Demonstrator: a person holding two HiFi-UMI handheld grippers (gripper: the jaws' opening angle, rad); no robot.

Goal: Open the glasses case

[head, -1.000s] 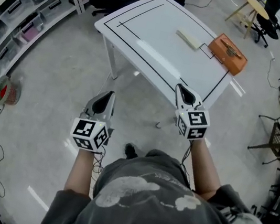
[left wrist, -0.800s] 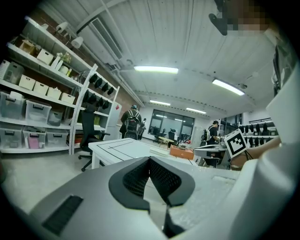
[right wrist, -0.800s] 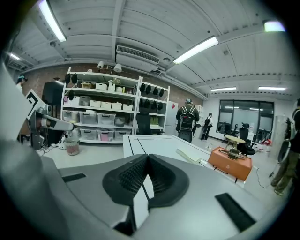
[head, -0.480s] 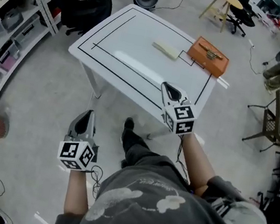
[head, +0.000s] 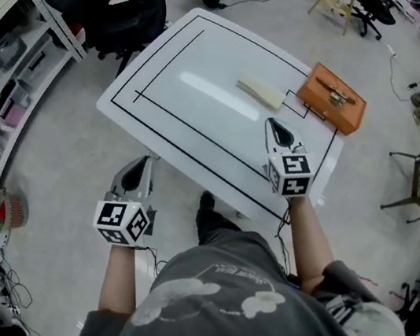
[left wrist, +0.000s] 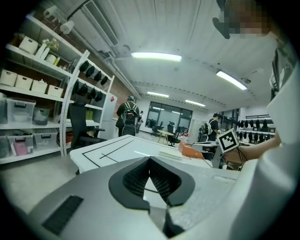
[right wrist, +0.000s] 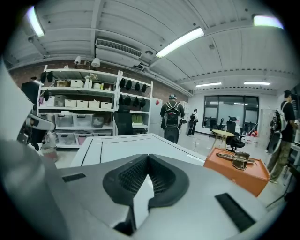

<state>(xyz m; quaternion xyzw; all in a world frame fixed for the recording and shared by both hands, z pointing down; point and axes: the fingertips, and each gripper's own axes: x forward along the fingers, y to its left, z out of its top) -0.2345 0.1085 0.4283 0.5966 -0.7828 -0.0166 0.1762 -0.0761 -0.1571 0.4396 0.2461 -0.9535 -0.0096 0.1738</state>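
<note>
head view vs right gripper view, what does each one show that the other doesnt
Only the head view: the left gripper, the cream case and the person's grey shirt. Only the right gripper view: ceiling lights and a person with a backpack. Both: the white table, the orange box, and the right gripper, jaws together and empty.

A white table (head: 171, 69) marked with black lines carried a pale case (head: 261, 93) near its far edge and an orange box (head: 332, 97) at its far right corner, slightly apart.
</note>
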